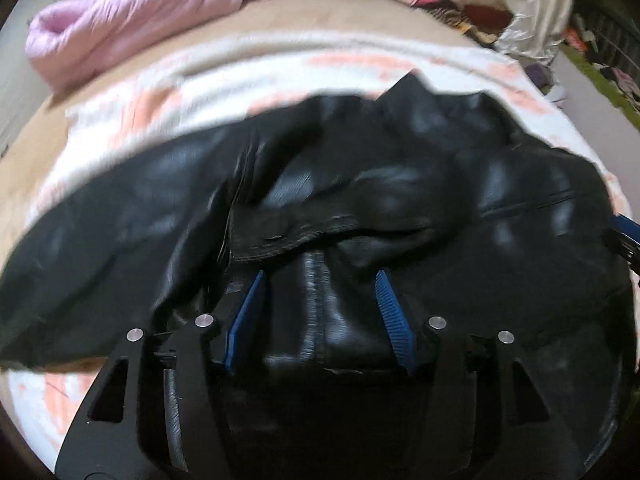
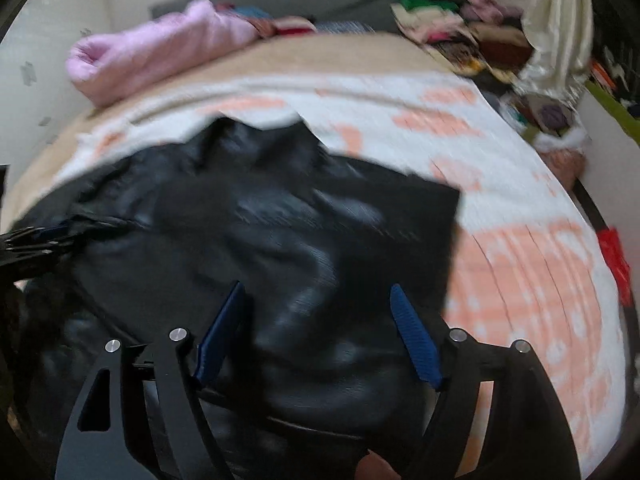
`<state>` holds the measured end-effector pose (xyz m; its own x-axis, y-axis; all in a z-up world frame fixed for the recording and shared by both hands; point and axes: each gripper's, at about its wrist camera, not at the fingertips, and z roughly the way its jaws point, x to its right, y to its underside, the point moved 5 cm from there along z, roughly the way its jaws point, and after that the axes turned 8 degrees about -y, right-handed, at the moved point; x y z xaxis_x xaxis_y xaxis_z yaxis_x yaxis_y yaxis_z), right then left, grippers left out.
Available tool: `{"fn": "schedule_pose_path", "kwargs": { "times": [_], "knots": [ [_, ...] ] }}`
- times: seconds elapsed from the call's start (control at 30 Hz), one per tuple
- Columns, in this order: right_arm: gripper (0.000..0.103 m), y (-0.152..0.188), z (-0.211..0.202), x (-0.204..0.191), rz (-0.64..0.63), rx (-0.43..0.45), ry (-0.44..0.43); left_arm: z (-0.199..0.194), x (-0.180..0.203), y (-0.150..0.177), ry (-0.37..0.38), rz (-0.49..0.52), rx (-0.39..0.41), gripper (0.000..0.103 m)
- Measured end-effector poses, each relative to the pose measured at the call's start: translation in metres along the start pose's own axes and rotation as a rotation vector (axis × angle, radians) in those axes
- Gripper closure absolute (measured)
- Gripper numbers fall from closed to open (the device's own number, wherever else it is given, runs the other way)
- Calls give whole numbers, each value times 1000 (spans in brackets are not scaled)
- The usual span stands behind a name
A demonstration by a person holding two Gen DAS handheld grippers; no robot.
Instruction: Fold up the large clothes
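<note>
The black jacket [image 1: 360,184] lies crumpled on the bed, spread under and ahead of both our grippers. In the left wrist view a ribbed band of it runs straight up between the fingers [image 1: 394,312] of the left gripper [image 1: 320,276], and a stitched flap with a snap sits just beyond their tips. These fingers stand apart; the blue pads do not press on the leather. In the right wrist view the right gripper [image 2: 318,288] also has its fingers [image 2: 416,340] well apart, with glossy folds between them, unclamped. The jacket's far corner ends just beyond the right finger. Around it shows the white-and-peach blanket [image 2: 520,280]. Well beyond the fingers lie a pink quilt [image 1: 132,32] and a pile of clothes [image 2: 460,28].
</note>
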<state>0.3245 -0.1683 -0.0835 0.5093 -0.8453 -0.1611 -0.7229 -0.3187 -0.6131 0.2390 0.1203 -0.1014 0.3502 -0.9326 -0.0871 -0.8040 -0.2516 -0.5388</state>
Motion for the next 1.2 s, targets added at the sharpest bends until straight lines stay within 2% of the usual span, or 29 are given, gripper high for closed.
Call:
{"fn": "schedule_pose_path", "kwargs": {
  "times": [0.1,0.27,0.33,0.4,0.5,0.6,0.7,0.83,0.87,0.93,1.0,1.1,1.2],
  "knots": [
    [31,11,12,15,66,-36,-35,6,-9,5,71,-49,7,47],
    [30,16,18,11,58,-34,-9,5,-11,6,97,-51,11,47],
    [30,14,13,10,47,-12,0,-2,-14,7,85,-55,9,46],
    [29,9,-6,-4,5,46,14,-15,-17,9,101,-72,29,43],
    [24,13,-28,-28,-2,108,-49,-33,-14,12,105,-53,70,39],
    [23,28,-21,-45,6,64,-74,-34,-6,19,103,-32,57,34],
    [22,43,3,-43,31,-17,-16,-22,-6,25,99,-28,25,33],
    [22,40,2,-45,67,8,-7,-20,-11,27,120,-45,25,33],
    [19,40,-5,-47,73,28,-13,-24,-11,27,124,-44,31,33],
    [14,42,-16,-51,98,58,-39,-35,-11,26,139,-37,51,31],
    [9,43,-26,-56,107,89,-58,-48,-12,25,150,-32,74,24],
    [5,47,-37,-66,101,105,-54,-62,-11,26,152,-15,102,13],
    [4,47,-44,-74,87,121,-39,-73,-13,29,156,-13,114,10]
  ]
}}
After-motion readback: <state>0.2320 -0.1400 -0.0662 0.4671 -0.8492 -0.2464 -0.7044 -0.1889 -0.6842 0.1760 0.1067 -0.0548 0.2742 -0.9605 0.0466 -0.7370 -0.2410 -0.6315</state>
